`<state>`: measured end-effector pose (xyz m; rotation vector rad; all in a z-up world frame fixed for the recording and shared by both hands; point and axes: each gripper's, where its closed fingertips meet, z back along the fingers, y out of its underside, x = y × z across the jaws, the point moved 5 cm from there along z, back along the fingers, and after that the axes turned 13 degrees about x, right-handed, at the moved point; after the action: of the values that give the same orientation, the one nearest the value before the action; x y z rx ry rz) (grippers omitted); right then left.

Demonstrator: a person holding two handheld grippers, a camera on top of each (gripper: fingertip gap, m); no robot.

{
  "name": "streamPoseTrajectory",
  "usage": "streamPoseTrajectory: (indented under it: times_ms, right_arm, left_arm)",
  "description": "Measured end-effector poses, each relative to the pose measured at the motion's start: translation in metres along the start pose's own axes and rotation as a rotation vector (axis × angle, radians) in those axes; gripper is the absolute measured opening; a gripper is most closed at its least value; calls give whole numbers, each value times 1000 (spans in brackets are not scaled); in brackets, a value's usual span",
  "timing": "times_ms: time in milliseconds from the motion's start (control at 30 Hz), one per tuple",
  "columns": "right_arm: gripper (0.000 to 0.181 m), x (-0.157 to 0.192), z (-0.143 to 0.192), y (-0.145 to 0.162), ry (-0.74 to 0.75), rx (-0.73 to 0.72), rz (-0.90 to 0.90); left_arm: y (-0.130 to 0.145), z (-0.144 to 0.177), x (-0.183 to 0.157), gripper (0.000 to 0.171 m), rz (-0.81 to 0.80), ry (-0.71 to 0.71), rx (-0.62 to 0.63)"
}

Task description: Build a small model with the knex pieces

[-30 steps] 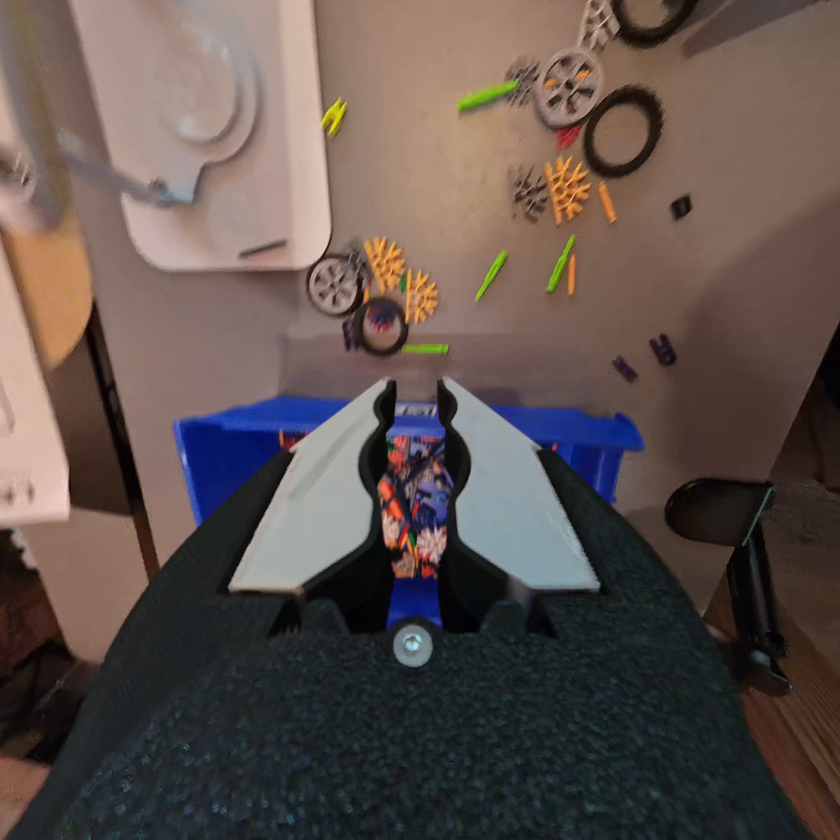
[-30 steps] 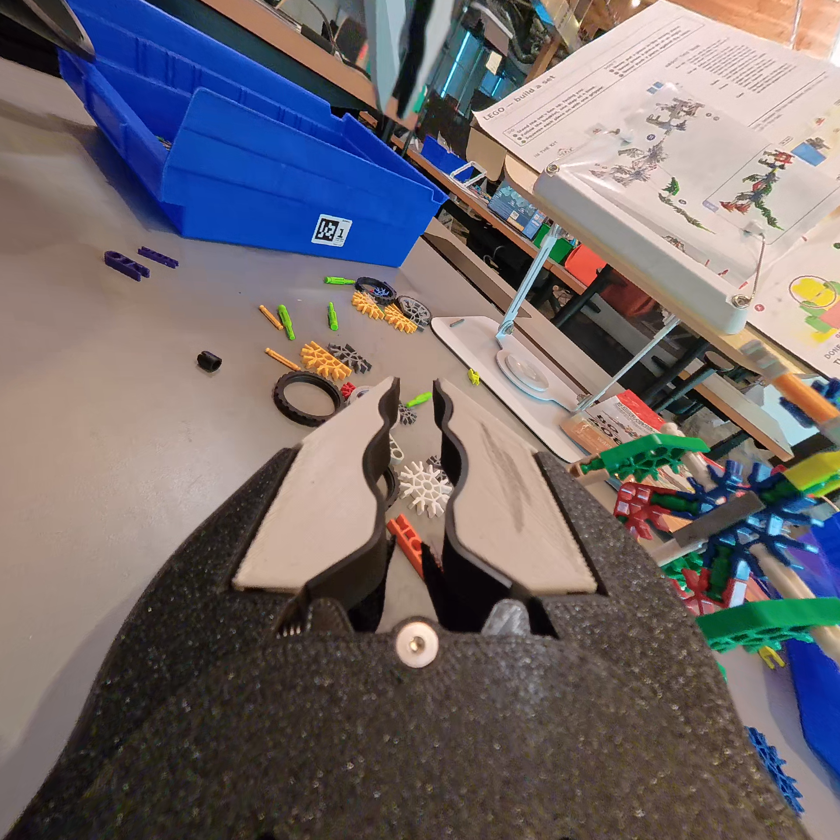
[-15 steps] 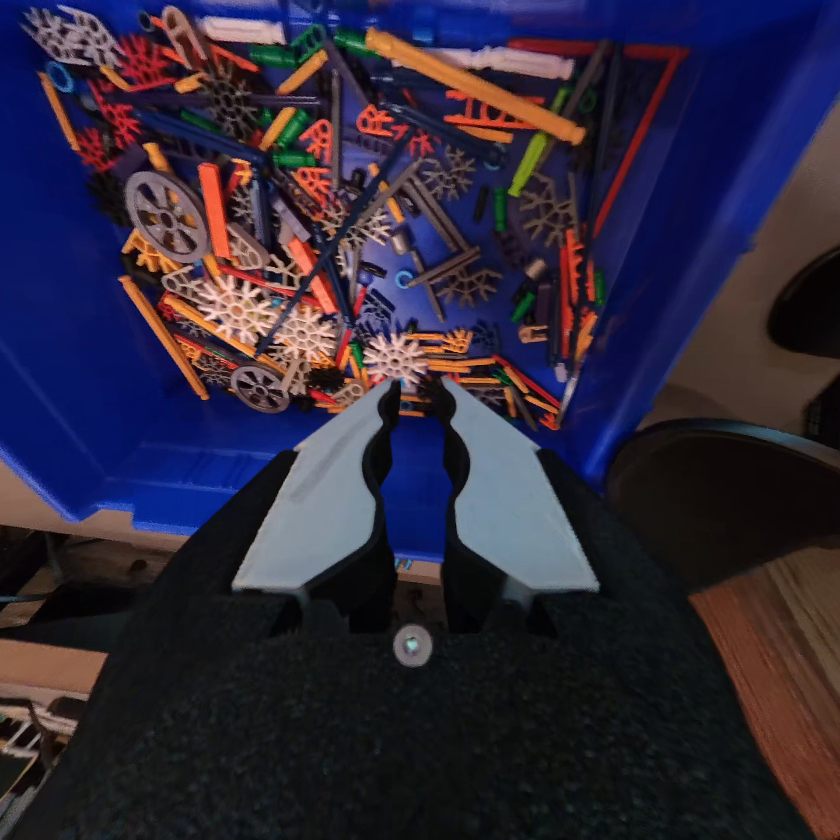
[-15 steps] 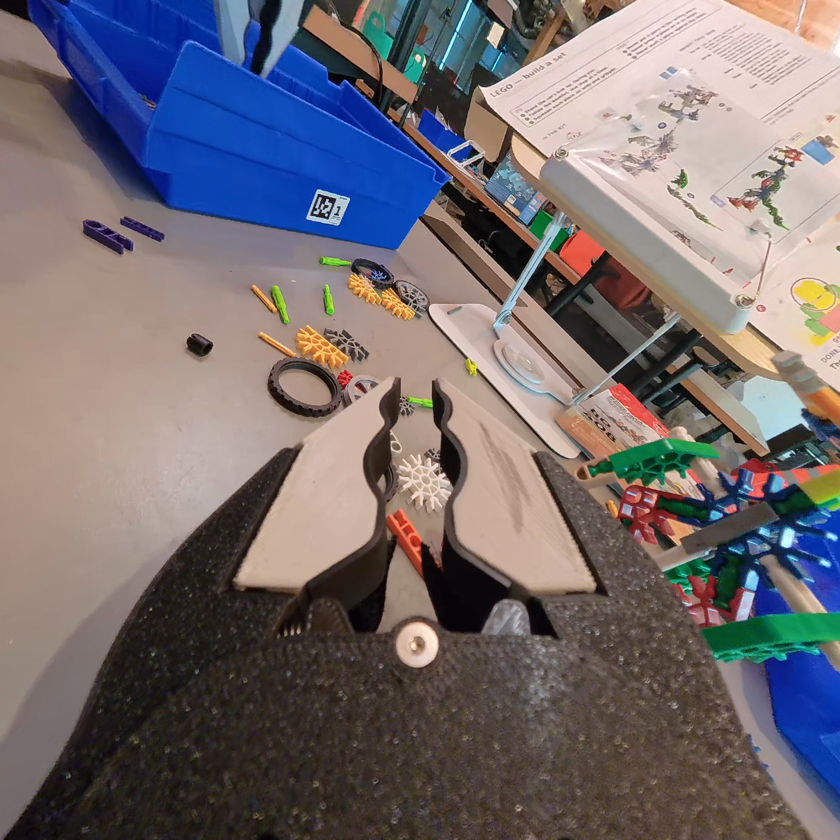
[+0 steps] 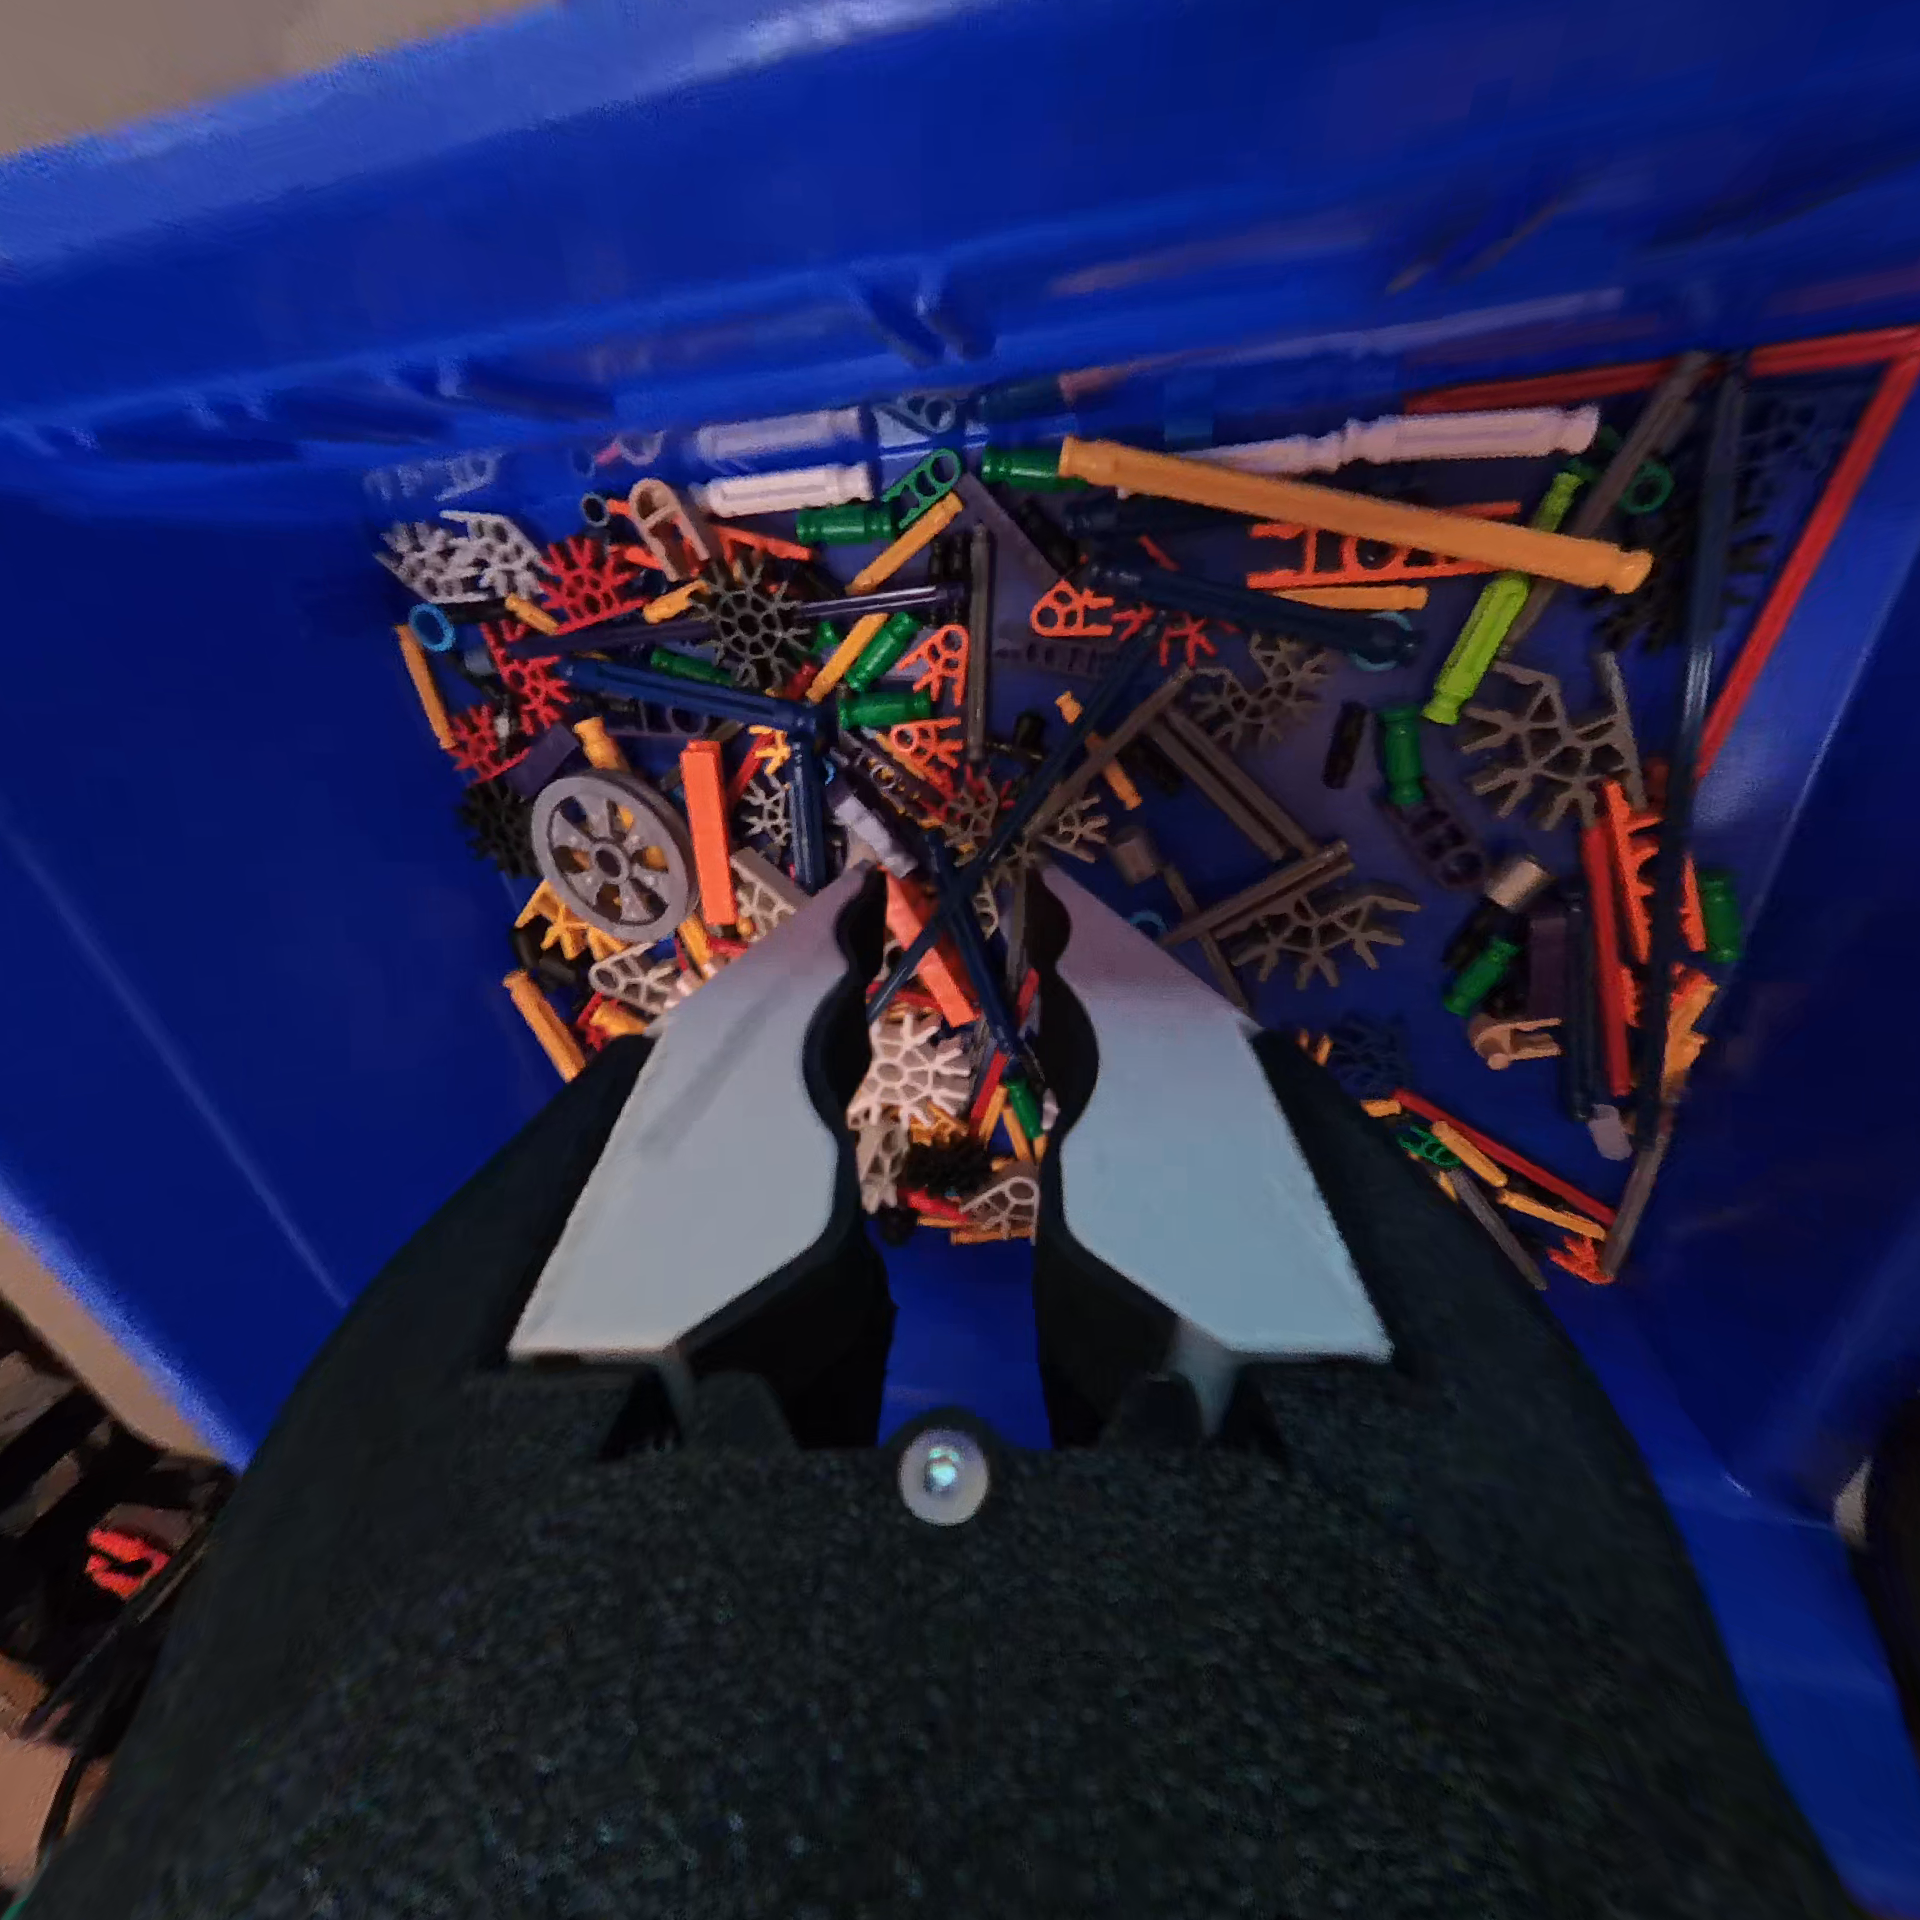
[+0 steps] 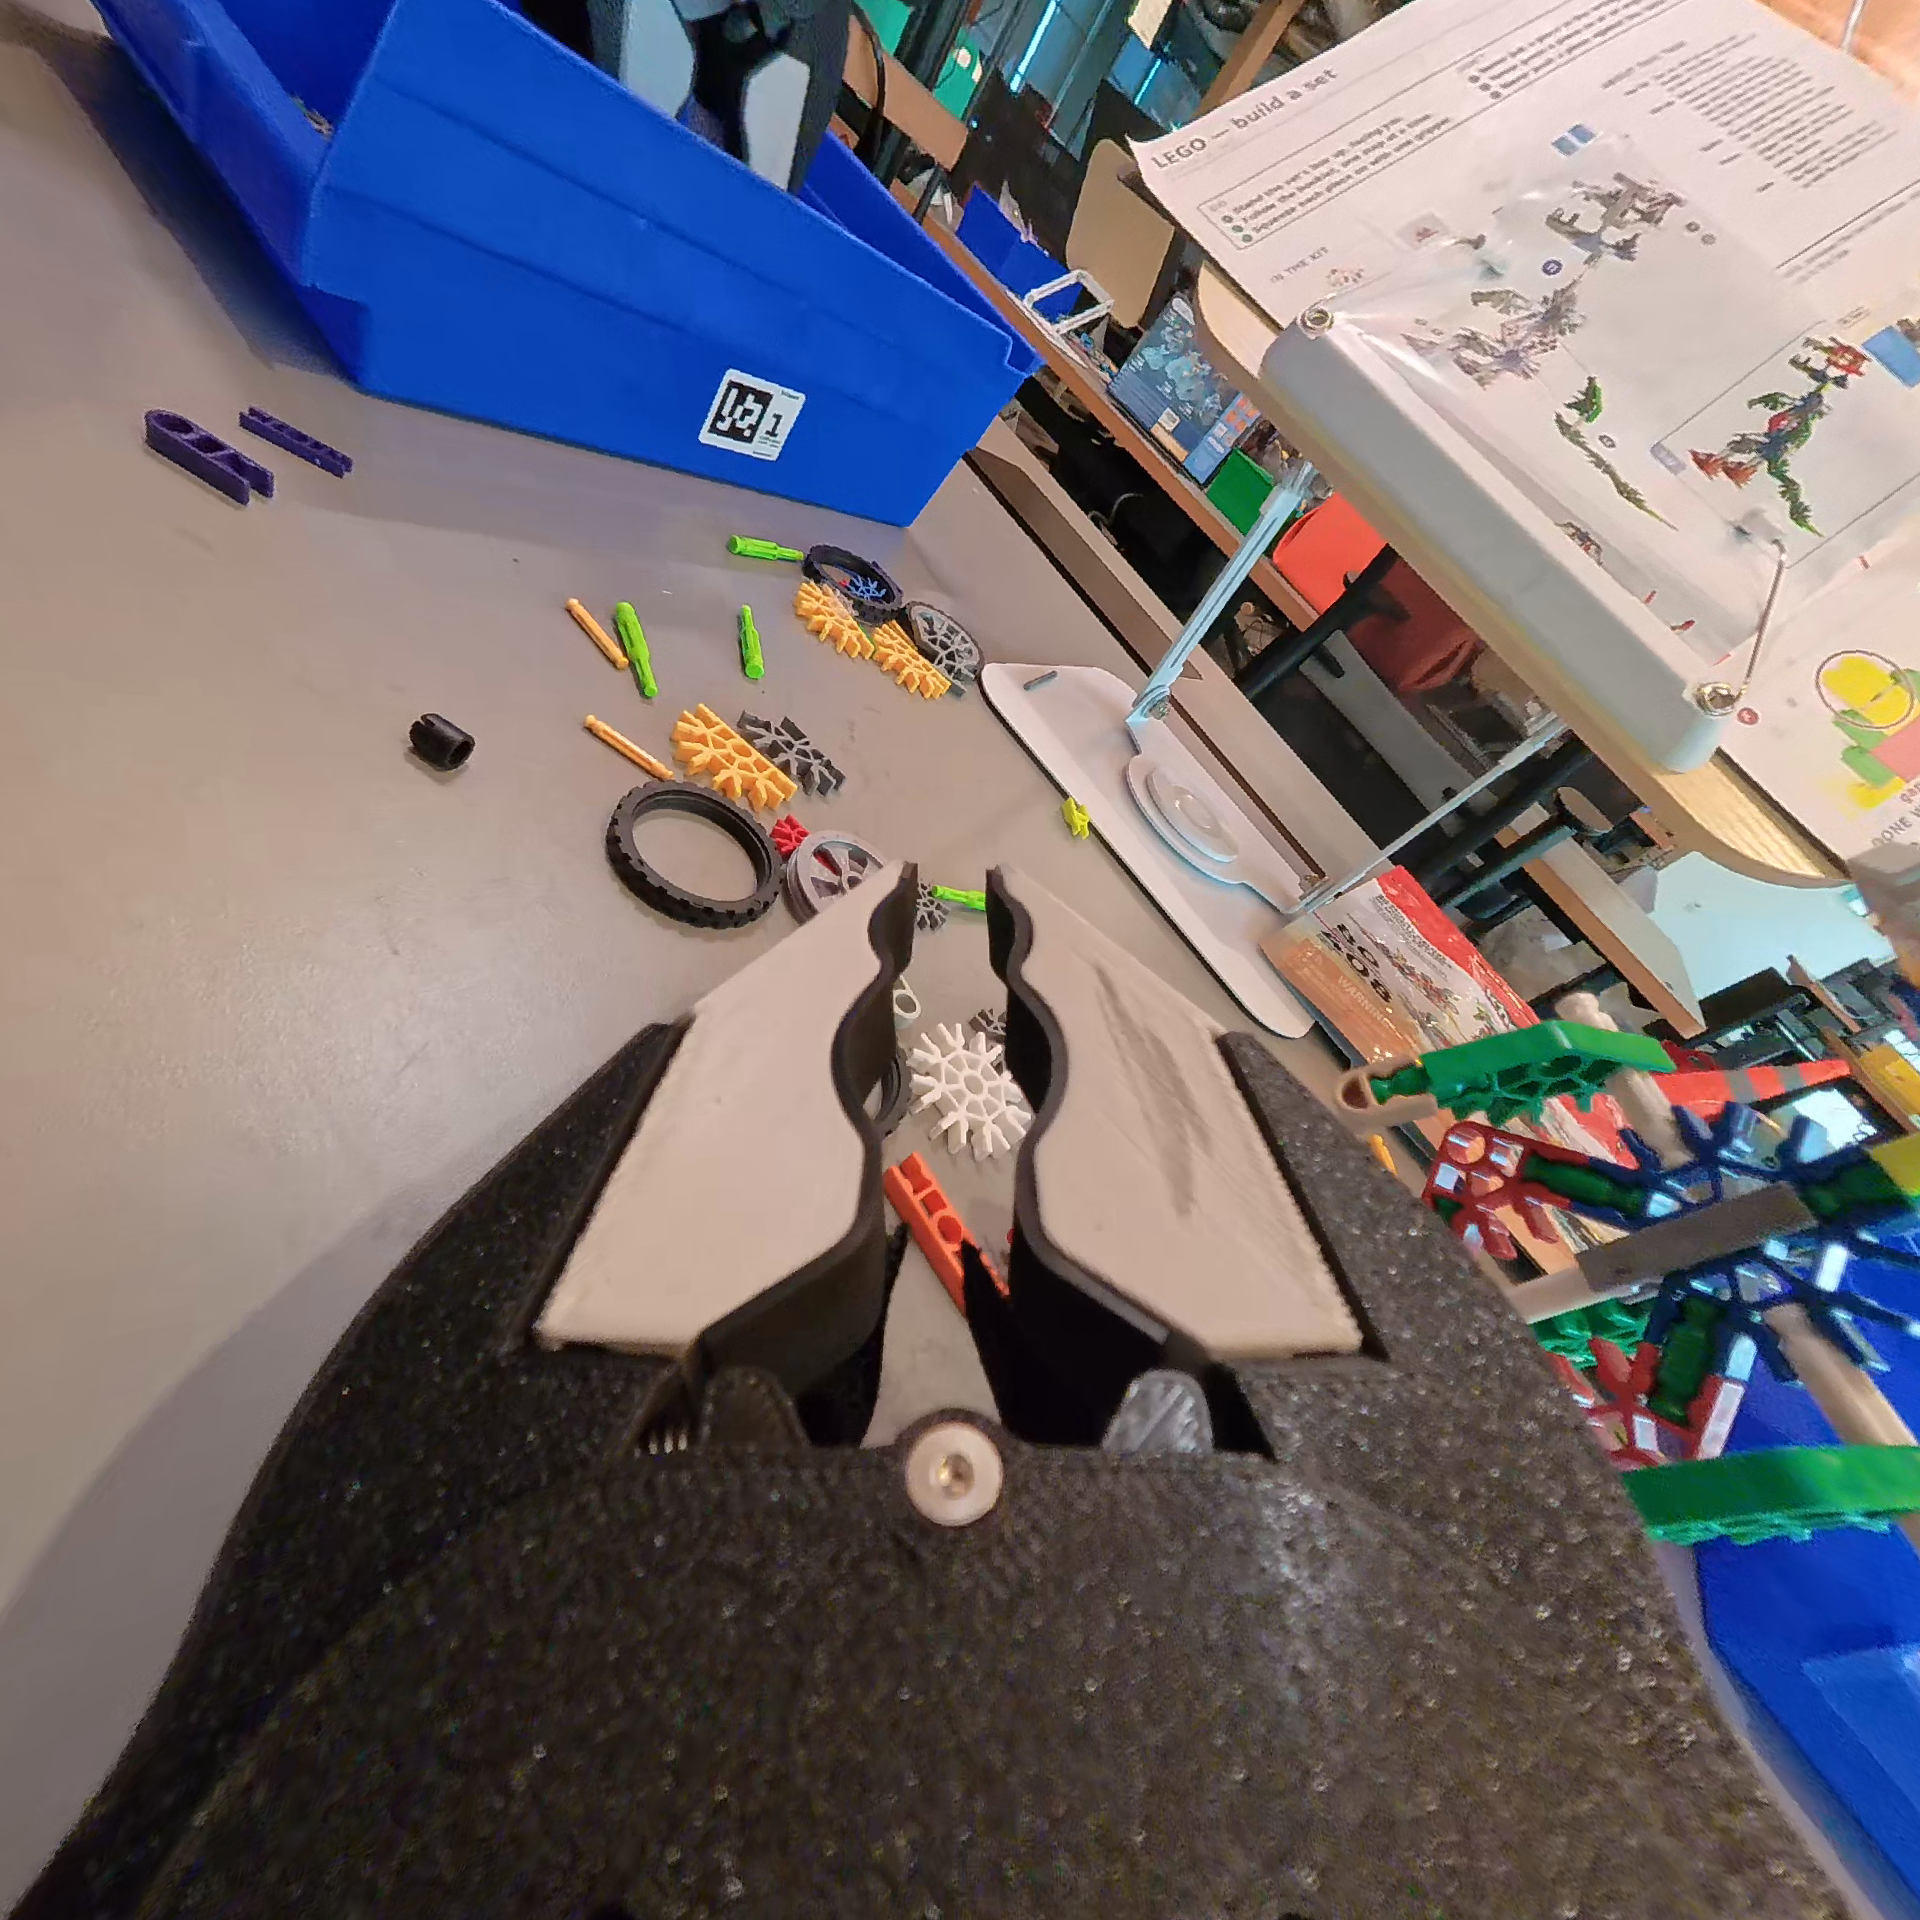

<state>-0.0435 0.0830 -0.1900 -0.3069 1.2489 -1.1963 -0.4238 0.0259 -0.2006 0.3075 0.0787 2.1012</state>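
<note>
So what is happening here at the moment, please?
A person holds two grippers. The left gripper is inside a blue bin of mixed construction-toy rods and connectors, open just above the pile near a grey spoked wheel, holding nothing. The right gripper waits low over the grey table, slightly open and empty, with a white snowflake connector and an orange piece between its fingers' lines.
</note>
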Motion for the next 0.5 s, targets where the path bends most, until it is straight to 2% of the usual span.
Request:
streamPoseTrajectory:
  times_ms: [233, 333, 500]
  right_arm:
    - [10, 1, -3, 1, 14, 21, 17]
    - [10, 1, -4, 2, 21, 29, 23]
    - [10, 2, -5, 2, 28, 41, 31]
  left_arm:
    - [0, -13, 2, 13, -3, 39, -28]
    - [8, -12, 11, 5, 21, 11, -20]
    - [23, 0, 36, 5, 106, -71, -16]
